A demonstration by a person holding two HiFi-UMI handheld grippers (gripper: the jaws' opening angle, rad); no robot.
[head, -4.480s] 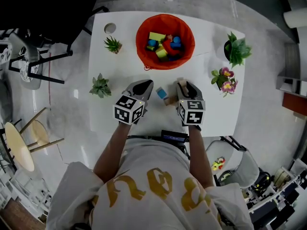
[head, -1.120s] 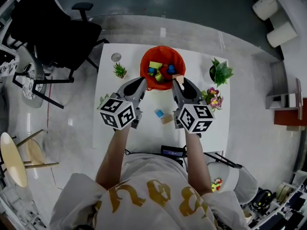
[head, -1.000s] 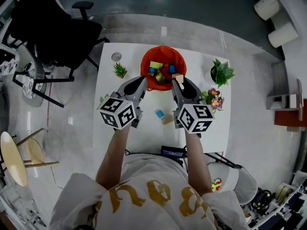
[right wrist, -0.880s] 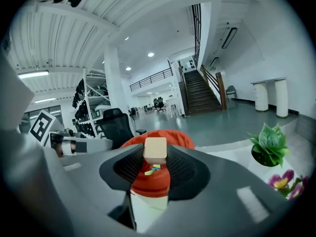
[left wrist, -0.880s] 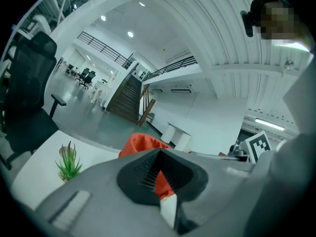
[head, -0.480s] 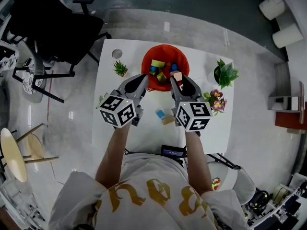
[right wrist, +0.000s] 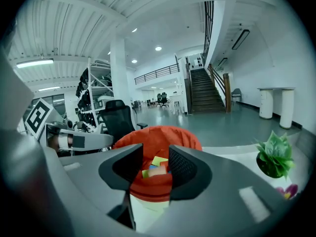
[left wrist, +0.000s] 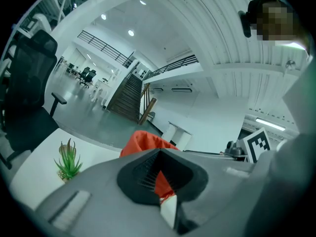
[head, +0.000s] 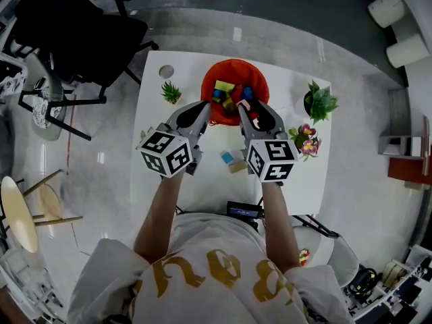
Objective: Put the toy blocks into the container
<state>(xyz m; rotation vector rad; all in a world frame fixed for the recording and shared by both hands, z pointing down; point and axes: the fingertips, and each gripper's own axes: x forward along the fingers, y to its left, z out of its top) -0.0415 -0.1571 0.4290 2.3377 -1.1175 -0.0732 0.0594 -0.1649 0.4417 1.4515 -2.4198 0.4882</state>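
Two strays, blue block (head: 226, 157) and tan block (head: 237, 167), lie on the tabletop (head: 202, 182) person-side of the container (head: 233, 67), nearest the right gripper (head: 250, 108), jaws apart and empty; left gripper (head: 202, 108) jaws together.

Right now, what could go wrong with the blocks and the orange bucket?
1. The right gripper hovers open at the near rim of the orange container. Pulling back low might snag the rim and tip the container.
2. The blue block and the tan block lie close together on the table, so grabbing one might knock the other away.
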